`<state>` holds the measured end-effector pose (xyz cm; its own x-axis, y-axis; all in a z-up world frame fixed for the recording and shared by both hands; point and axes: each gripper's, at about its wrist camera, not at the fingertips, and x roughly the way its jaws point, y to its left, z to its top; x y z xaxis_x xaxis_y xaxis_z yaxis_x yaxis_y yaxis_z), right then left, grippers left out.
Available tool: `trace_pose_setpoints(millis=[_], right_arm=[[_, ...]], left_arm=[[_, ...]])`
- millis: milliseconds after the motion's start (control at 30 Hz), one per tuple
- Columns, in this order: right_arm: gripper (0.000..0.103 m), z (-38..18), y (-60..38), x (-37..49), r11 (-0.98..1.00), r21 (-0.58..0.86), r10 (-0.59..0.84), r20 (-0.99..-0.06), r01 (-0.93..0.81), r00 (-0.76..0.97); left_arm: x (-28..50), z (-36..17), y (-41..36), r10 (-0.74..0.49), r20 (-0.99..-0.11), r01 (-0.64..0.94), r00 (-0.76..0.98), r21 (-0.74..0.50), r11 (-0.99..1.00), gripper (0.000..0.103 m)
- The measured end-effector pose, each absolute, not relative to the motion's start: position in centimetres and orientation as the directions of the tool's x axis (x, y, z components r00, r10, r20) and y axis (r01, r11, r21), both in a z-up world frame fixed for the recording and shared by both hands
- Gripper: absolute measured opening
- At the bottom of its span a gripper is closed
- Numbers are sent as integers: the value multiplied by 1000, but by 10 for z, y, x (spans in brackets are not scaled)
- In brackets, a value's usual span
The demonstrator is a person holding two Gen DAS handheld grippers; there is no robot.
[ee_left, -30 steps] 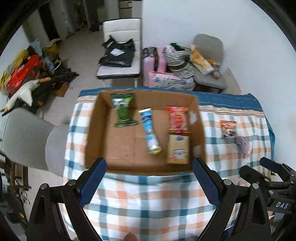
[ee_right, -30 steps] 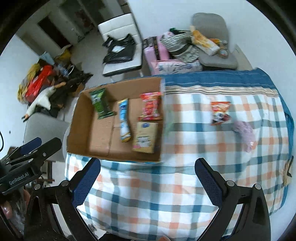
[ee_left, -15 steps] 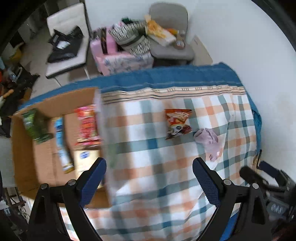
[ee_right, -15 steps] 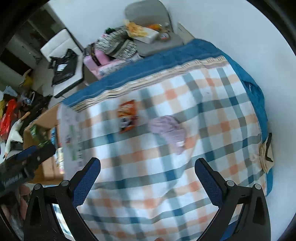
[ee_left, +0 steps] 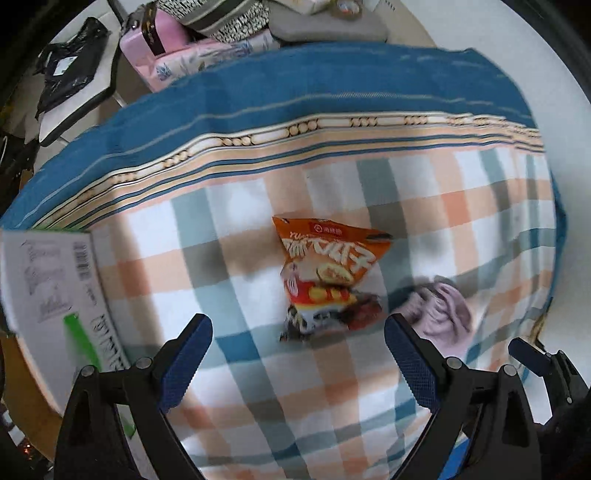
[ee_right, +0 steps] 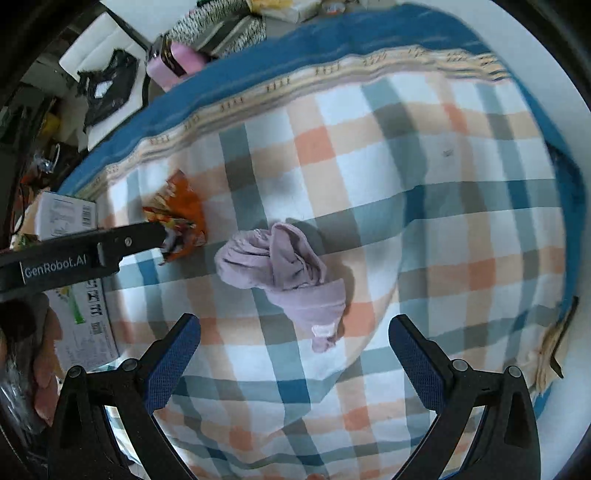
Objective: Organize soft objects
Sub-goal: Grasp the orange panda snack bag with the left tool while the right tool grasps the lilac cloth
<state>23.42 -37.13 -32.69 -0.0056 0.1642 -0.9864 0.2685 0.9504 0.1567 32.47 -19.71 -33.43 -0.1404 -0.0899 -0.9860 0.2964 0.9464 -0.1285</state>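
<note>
An orange snack bag lies on the checked cloth, just ahead of my open left gripper. It also shows in the right wrist view, partly behind the left gripper's finger. A crumpled lilac cloth lies to the bag's right, just ahead of my open right gripper. It also shows in the left wrist view. Both grippers are empty.
The cardboard box's outer wall with printed labels stands at the left, also in the right wrist view. The bed's blue border and edge lie beyond. Chairs with bags and a pink case stand behind.
Both grippers have swung right, away from the box, and come down close to the bed. The snack bag and the lilac cloth now sit just ahead of the fingers.
</note>
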Motion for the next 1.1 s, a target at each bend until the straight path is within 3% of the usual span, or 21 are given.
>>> trace_pose_setpoints(millis=[400,467,500,533,567,633,767,1100], right_arm=[[103,-382,-356,255,961,147,175,-979,236,-103],[102,-388,-355,257,961,137,168,-979,240,-113],[100,-391,-356,258,960,135,167,-979,244,-113],[93,-393,-356,258,958,135,168,-979,252,-114],[81,-396,-357,260,956,133,168,-979,260,-119],[67,-399,-357,260,952,128,169,-978,279,-125],[58,-401,-356,258,952,101,142,-982,290,-126],[53,-390,-344,252,954,77,112,-988,290,-107]], left_arm=[[339,-376,-214,-94,-974,308,-204,-156,939,94],[340,-379,-217,-108,-973,312,-205,-169,935,84],[341,-380,-222,-123,-970,315,-211,-187,930,71],[341,-380,-225,-128,-968,318,-215,-194,928,57],[340,-380,-228,-132,-967,324,-219,-200,925,51],[337,-377,-235,-142,-966,337,-214,-209,918,35],[334,-372,-242,-119,-978,350,-174,-175,920,32],[326,-349,-228,-121,-986,345,-118,-155,926,31]])
